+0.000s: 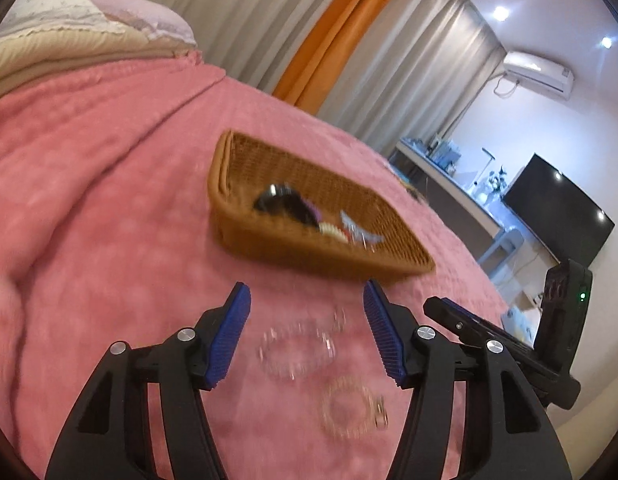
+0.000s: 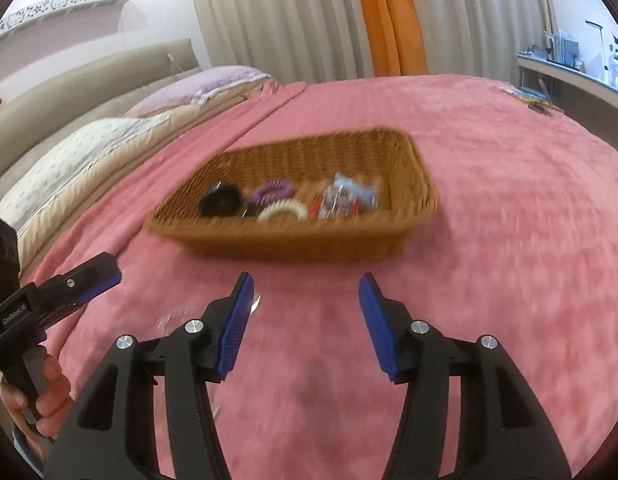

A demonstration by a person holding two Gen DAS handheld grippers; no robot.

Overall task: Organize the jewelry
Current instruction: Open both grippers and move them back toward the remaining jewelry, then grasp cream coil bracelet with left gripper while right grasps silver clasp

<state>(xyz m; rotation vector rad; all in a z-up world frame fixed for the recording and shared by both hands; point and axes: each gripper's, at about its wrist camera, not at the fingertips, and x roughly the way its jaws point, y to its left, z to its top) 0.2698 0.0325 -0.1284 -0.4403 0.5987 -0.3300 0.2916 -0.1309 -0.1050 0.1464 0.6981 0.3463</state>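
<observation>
Beside woven brown wicker basket (image 1: 309,216), on its near side: clear beaded bracelet (image 1: 297,354) | between left hand-held gripper (image 1: 307,332) jaws, released | right hand-held gripper (image 2: 305,326) released, empty

A pink bedspread (image 1: 109,184) carries a wicker basket (image 1: 245,236), two clear bracelets (image 1: 297,350) and pillows (image 2: 81,148).

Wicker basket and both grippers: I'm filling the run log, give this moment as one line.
left gripper: open, empty | right gripper: open, empty | wicker basket: holds hair ties | two clear bracelets: on pink blanket

Both tongs (image 1: 307,330) (image 2: 305,326) agape, empty.
</observation>
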